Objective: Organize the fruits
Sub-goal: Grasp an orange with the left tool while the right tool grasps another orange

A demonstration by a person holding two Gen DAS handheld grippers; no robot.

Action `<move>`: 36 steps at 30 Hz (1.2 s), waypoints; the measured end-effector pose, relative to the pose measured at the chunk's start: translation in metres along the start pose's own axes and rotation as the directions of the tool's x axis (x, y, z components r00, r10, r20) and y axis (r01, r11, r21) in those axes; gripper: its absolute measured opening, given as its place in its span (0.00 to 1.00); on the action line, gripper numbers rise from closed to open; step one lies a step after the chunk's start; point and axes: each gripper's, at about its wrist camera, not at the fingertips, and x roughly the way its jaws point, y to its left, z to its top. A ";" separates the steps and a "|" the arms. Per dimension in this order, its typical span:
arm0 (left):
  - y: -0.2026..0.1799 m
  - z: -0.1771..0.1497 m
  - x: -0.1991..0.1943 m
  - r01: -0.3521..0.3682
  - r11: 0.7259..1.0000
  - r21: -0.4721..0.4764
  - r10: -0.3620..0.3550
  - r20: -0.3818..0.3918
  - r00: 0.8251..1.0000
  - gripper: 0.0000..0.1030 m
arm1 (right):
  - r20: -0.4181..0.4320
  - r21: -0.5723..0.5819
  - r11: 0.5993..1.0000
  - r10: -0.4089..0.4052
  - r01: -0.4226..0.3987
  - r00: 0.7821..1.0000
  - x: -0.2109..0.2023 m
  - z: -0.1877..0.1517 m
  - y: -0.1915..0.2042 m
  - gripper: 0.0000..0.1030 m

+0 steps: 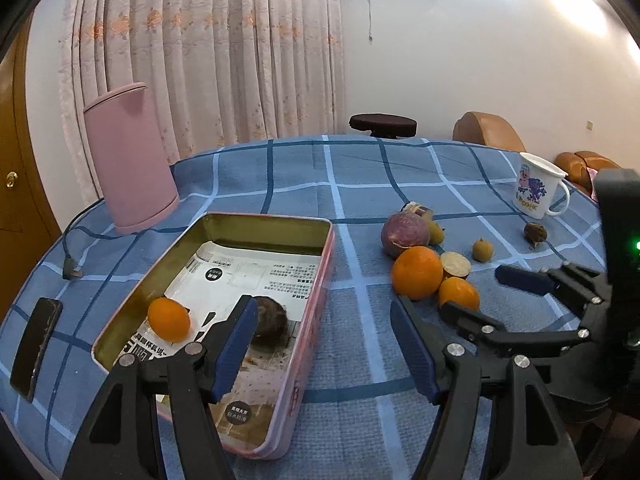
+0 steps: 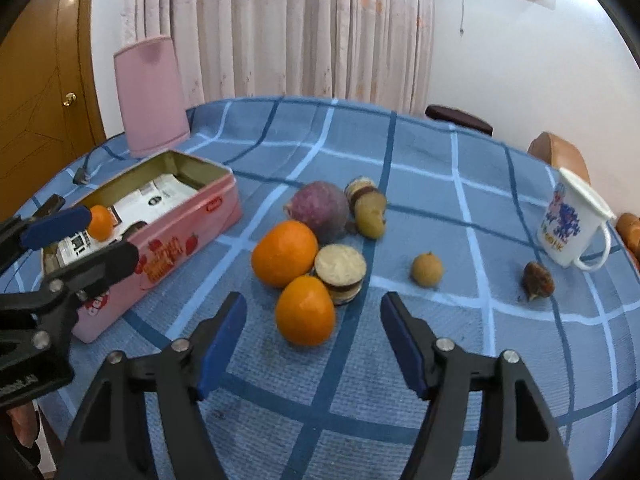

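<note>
Blue plaid tablecloth (image 2: 432,168), pale curtain (image 1: 224,48) behind, pink tin (image 1: 316,280), left tool (image 1: 324,344) and right tool (image 2: 314,344) both apart, empty.

1. The worktop (image 2: 420,168) wears a blue checked cloth.
2. A pink tin (image 2: 180,224) lies on it.
3. Right of the tin: oranges (image 2: 285,253), a mug (image 2: 572,224).
4. Behind the tin: a pink kettle (image 2: 150,96).

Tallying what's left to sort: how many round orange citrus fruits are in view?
3. One small orange citrus fruit lies in the pink metal tin. A larger one and a smaller one sit touching on the blue checked tablecloth. None seems hidden.
</note>
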 end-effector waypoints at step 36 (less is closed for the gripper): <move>-0.071 0.023 0.074 0.213 0.977 0.026 -0.204 -0.185 0.961 0.56 | 0.055 0.207 0.978 -0.014 0.003 0.998 -0.014 -0.008 -0.074 0.35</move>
